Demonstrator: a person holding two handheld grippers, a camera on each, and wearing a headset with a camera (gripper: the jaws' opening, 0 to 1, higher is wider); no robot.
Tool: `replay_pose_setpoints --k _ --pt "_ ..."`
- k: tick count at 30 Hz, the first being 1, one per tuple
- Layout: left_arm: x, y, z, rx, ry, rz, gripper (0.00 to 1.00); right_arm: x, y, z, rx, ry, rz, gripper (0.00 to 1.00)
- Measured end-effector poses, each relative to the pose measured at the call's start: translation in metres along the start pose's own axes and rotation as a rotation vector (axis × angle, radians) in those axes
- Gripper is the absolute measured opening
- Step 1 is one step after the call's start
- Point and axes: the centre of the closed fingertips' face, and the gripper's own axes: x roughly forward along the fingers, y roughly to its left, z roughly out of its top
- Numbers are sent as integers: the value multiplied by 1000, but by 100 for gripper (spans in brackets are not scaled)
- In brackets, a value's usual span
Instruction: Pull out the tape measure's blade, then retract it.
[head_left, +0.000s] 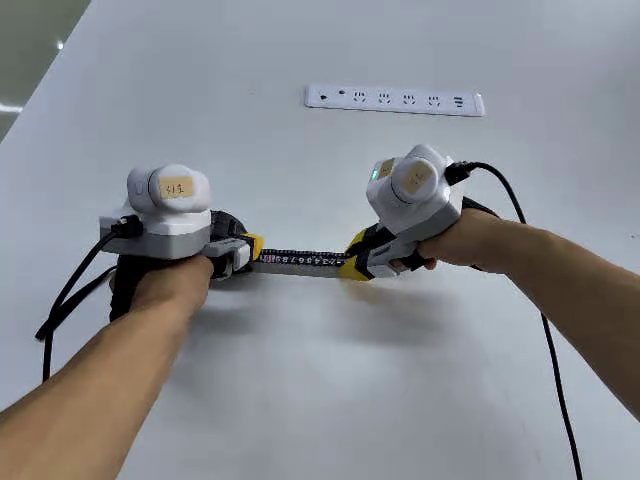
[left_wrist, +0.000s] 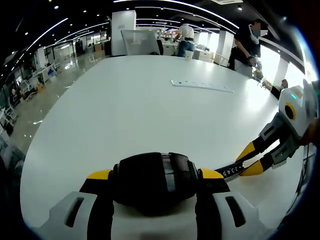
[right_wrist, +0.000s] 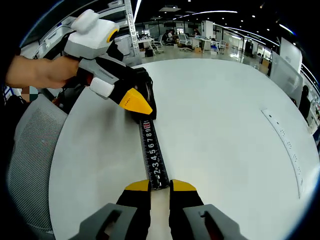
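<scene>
A wide white desk (head_left: 300, 400) in an open office, with a power strip (head_left: 394, 99) lying at 12 o'clock in the head view. My left claw (left_wrist: 156, 175) is clamped around the black tape case (left_wrist: 150, 187), at 9 o'clock. A short length of blade (right_wrist: 151, 150) runs out of the case toward 3 o'clock. There my right claw (right_wrist: 160, 187) is closed on the blade's end.

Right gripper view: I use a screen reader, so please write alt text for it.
The right gripper pinches the end of a tape measure blade, drawn out a short way across a white table. At the far end the left gripper clamps the black case; a power strip lies at right.
</scene>
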Motion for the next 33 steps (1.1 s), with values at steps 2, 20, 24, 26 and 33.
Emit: replay_pose_setpoints --k 2,20,24,26,33 --pt "0 0 0 -2 0 -1 62 1 1 2 -3 -2 1 10" --pt "0 1 2 -11 3 -9 62 21 6 30 -10 -36 13 10" --pt "0 1 2 -13 4 -12 62 25 8 37 -13 -42 13 10" --pt "0 1 2 -14 5 -13 62 28 10 41 -15 -50 16 10" --pt "0 1 2 -21 6 -18 62 37 12 51 -19 -66 20 10"
